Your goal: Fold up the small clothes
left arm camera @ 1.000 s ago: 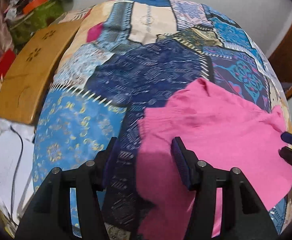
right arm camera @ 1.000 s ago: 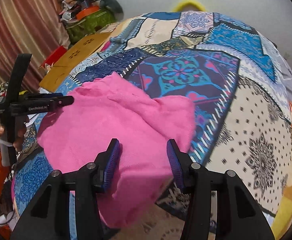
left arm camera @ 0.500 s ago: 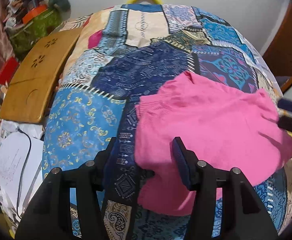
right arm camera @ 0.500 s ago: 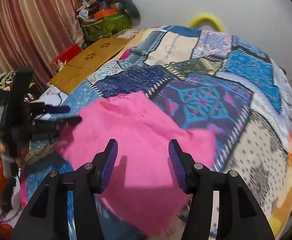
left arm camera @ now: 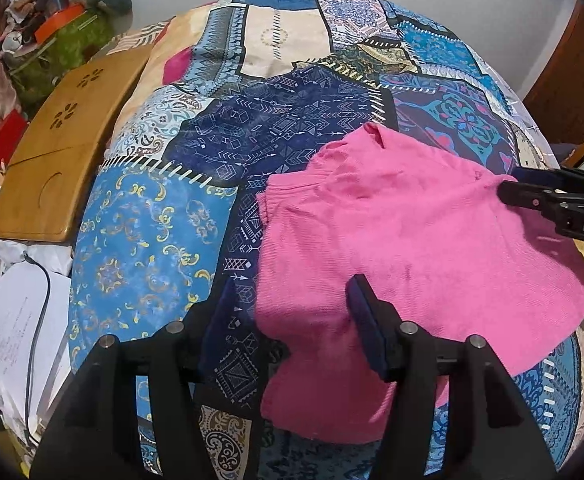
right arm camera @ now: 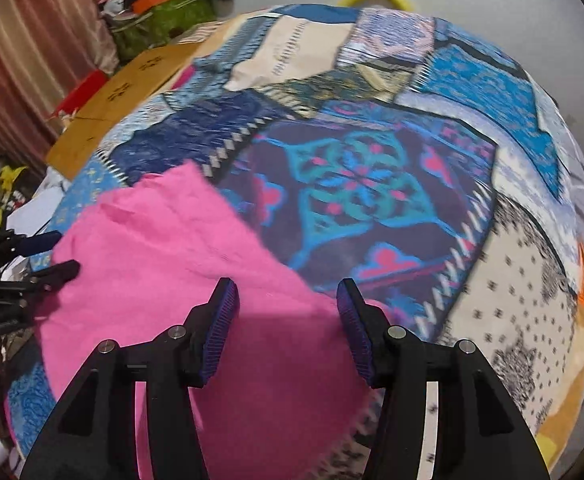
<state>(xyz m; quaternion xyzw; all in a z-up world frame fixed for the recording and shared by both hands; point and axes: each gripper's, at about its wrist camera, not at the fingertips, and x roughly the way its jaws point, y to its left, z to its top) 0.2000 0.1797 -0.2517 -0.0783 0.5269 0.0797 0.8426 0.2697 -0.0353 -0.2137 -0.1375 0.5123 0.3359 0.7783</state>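
A pink knit garment (left arm camera: 412, 232) lies spread on a patchwork bedspread (left arm camera: 139, 240). My left gripper (left arm camera: 292, 292) hovers over the garment's left edge. Its jaws are opening, and the edge shows between them untouched by the pads. In the right wrist view the same pink garment (right arm camera: 163, 264) fills the lower left. My right gripper (right arm camera: 285, 286) stands open just above its right edge, gripping nothing. Each view shows the other tool: the right gripper (left arm camera: 520, 186) at the garment's far side, the left gripper (right arm camera: 57, 254) at the left edge.
A wooden lap board (left arm camera: 59, 148) lies along the bed's left side, with papers and a black cable (left arm camera: 19, 312) below it. A green bag with clutter (left arm camera: 63, 40) stands at the back left, near a striped curtain (right arm camera: 31, 60). A wooden door (left arm camera: 564, 92) is at right.
The right gripper has swung toward the garment's right edge, so the cloth has slid left in its view. The left gripper's jaws have widened a little. The garment lies flatter.
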